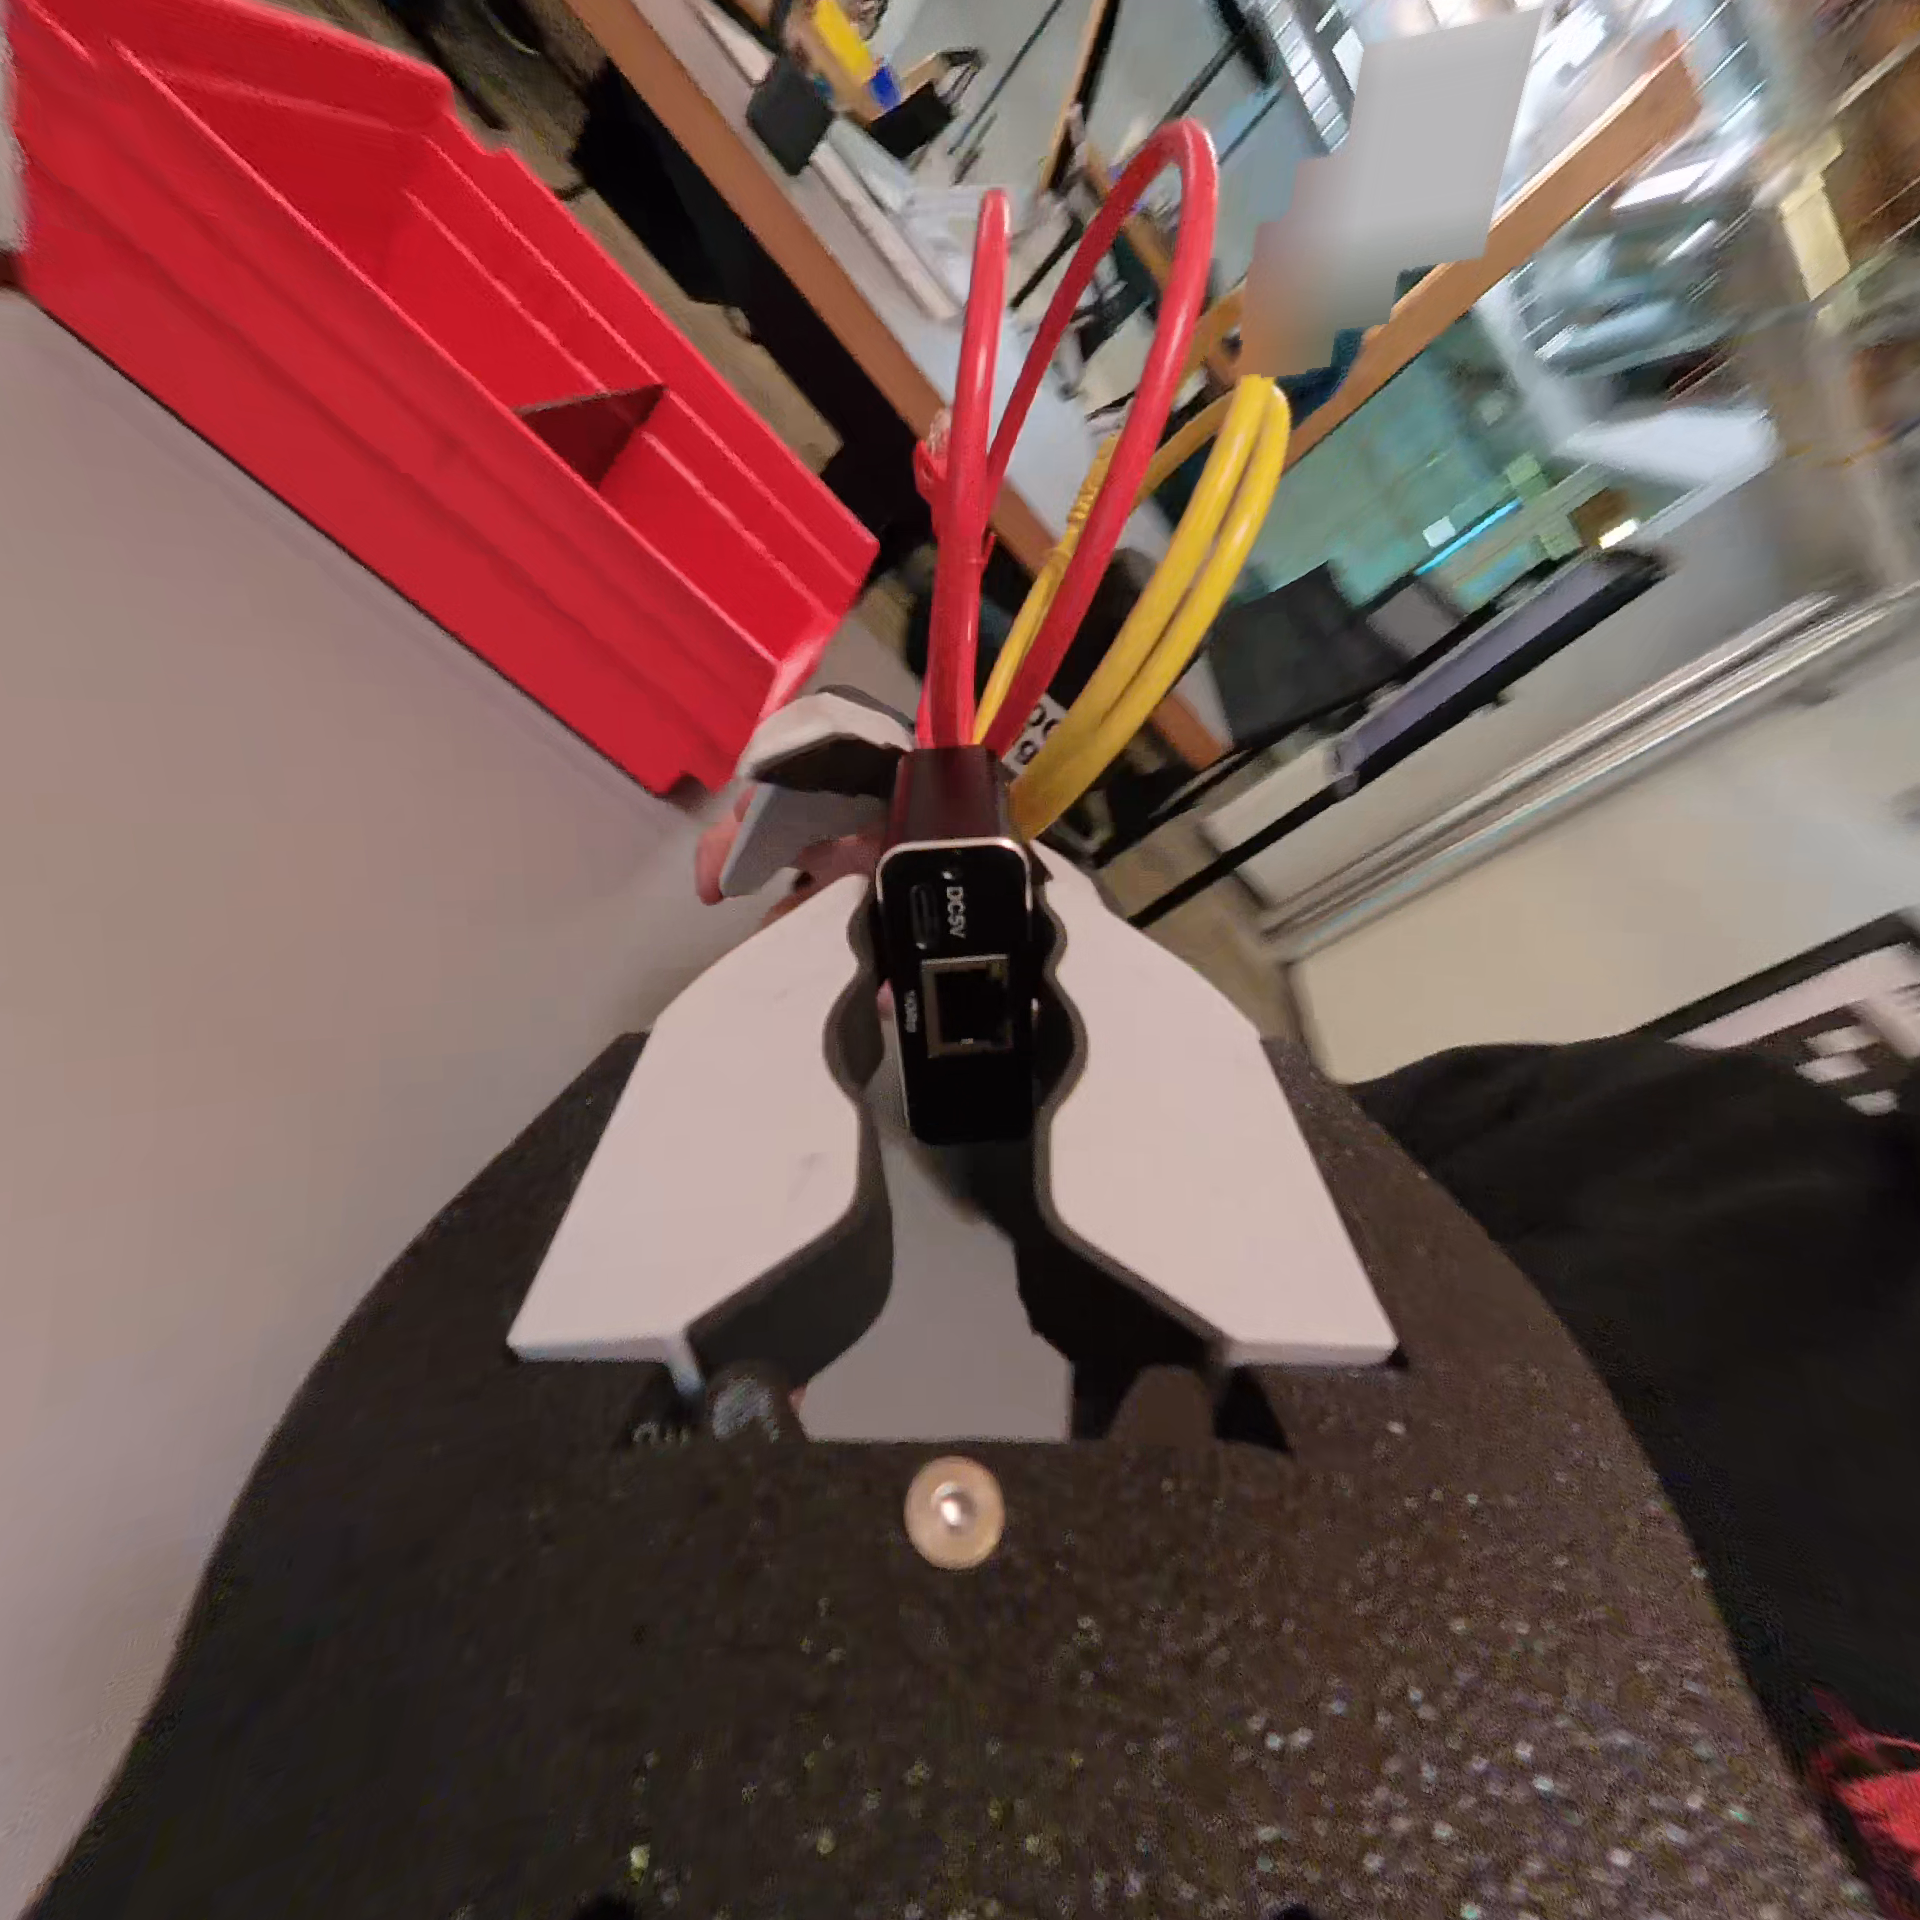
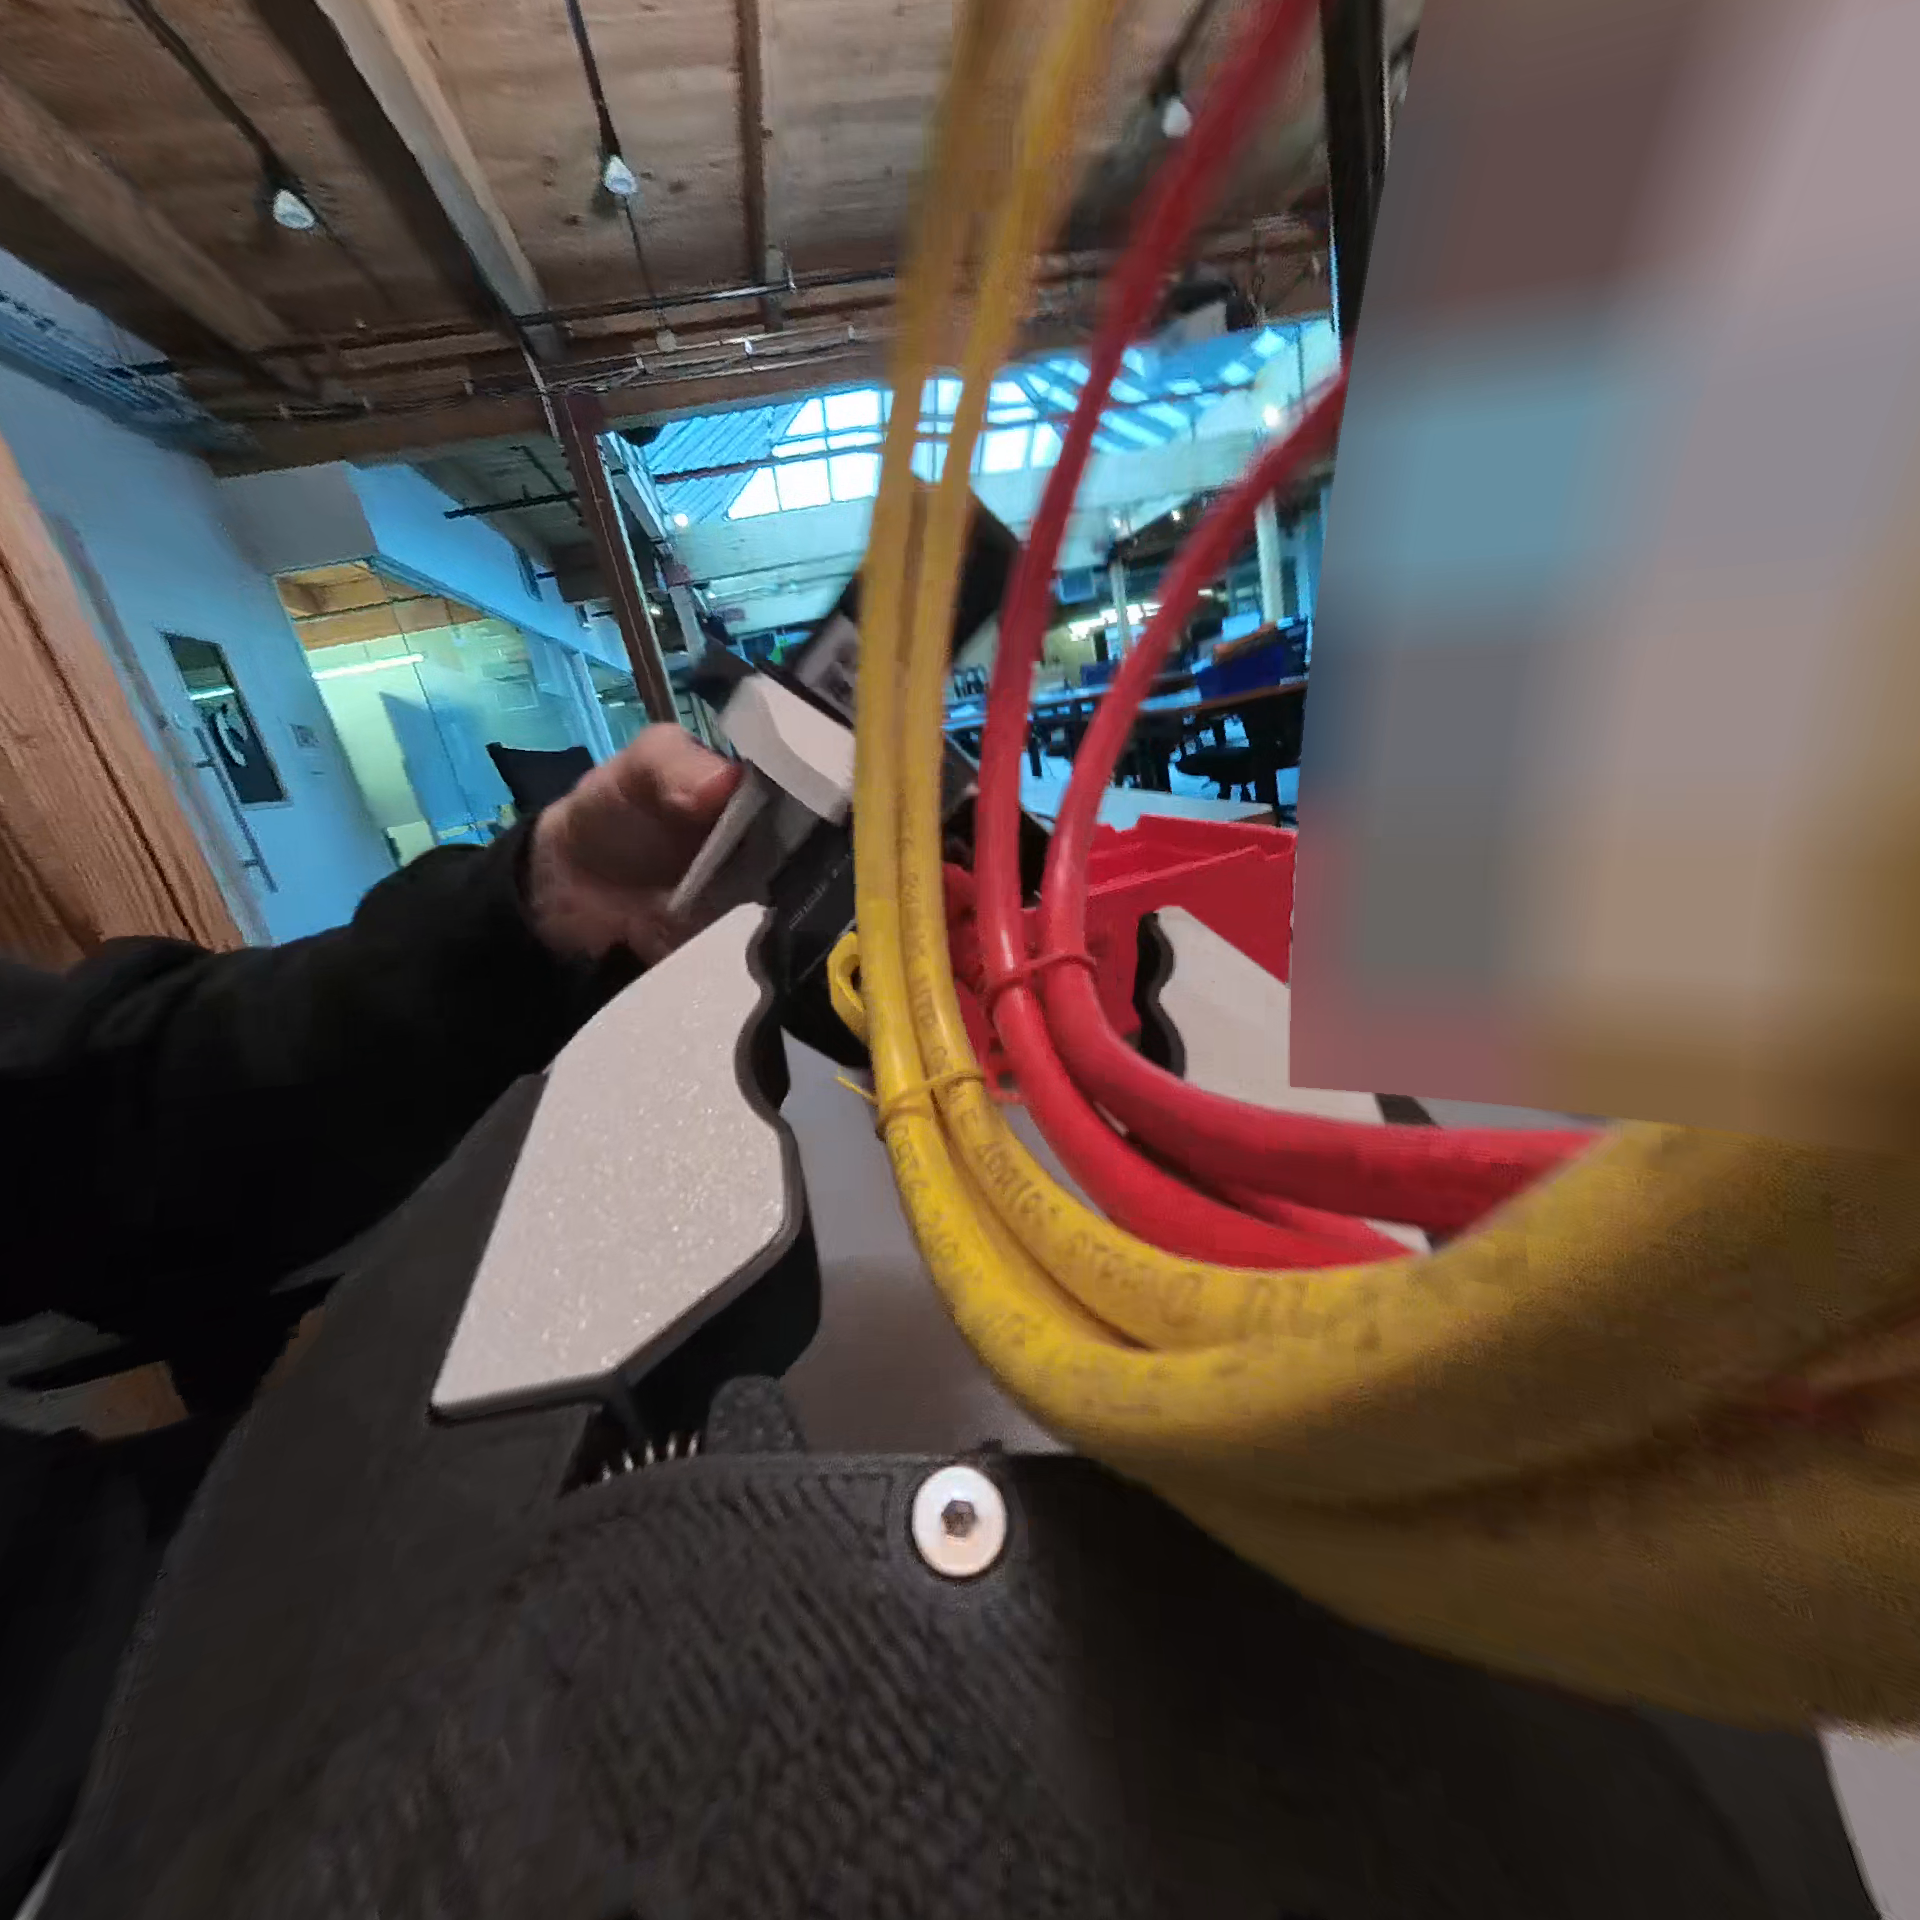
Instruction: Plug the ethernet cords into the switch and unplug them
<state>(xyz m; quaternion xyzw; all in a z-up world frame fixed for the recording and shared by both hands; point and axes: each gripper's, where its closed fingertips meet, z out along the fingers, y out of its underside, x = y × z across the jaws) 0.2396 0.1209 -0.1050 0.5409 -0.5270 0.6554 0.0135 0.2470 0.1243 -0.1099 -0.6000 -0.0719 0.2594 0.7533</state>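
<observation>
Left wrist view: left tongs point(image 1: 956, 997) clamp switch point(image 1: 961, 997); red bin point(image 1: 416, 395) near.

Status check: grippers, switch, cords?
Left gripper shut on the black switch. Right gripper around the cord plugs at the switch, closure unclear. Red cord and yellow cord loop off the switch's far end, crowding the right wrist view.

One switch point(image 1: 961, 997), two grippers point(image 1: 956, 914) point(image 2: 961, 997). Two red cords point(image 1: 1091, 343) at 12 o'clock, two yellow cords point(image 1: 1174, 623) at 1. One red bin point(image 1: 364, 343) at 10.
</observation>
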